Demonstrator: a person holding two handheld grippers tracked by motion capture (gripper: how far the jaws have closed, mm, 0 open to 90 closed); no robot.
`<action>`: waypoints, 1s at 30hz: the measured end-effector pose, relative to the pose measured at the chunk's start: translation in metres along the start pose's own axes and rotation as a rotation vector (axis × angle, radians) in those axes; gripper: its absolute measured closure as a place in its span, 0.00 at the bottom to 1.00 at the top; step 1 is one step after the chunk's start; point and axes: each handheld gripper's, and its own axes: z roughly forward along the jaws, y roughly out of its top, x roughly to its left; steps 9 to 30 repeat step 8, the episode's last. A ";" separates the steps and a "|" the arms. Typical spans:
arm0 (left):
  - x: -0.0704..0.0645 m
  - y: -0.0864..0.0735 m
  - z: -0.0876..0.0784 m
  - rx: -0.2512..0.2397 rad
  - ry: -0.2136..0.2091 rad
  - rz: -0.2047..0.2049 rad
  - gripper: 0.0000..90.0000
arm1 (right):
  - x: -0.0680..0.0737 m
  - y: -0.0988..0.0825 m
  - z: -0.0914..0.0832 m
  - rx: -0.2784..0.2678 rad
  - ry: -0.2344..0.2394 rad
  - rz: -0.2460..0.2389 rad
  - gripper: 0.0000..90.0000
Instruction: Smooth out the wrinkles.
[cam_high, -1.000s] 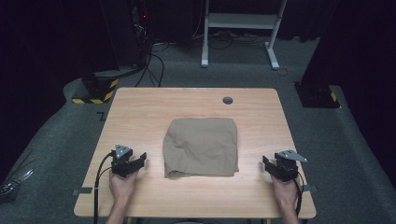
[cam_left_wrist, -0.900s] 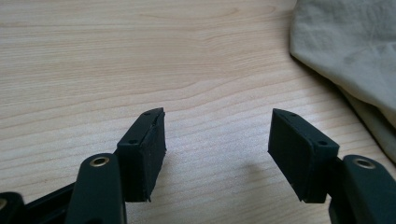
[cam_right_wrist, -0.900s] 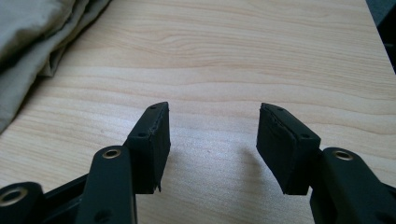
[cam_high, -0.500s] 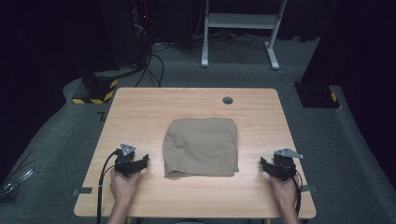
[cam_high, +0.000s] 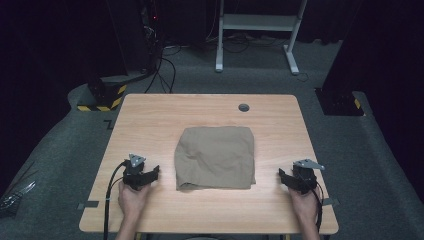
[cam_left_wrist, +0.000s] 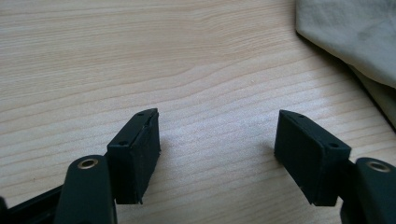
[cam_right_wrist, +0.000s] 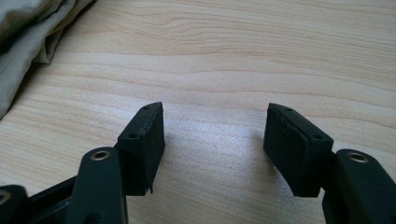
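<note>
Folded cloth (cam_high: 216, 157) sits mid-desk (cam_high: 150, 115); left gripper (cam_high: 152, 172) and right gripper (cam_high: 282, 176) flank it near the front edge, jaws just opened wide, gripping nothing.

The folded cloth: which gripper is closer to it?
Left. The left gripper sits just off the cloth's near left corner; the right gripper rests farther off its right edge.

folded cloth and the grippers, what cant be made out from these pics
- Folded cloth: its layers and underside are hidden by its own top layer in the high view; the frame edge cuts it off in the left gripper view and right gripper view.
- Small dark round thing on the table: too small to identify.
- Left gripper and right gripper: the person's forearms are cut off by the bottom edge.
</note>
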 end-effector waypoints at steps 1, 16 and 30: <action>0.000 0.000 0.000 0.000 0.001 0.000 0.35 | 0.000 0.000 0.000 0.000 0.000 0.000 0.43; 0.000 0.000 0.000 0.001 -0.003 0.002 0.35 | 0.000 0.000 0.000 0.000 0.000 0.000 0.43; 0.000 0.000 0.000 0.001 -0.003 0.002 0.35 | 0.000 0.000 0.000 0.000 0.000 0.000 0.43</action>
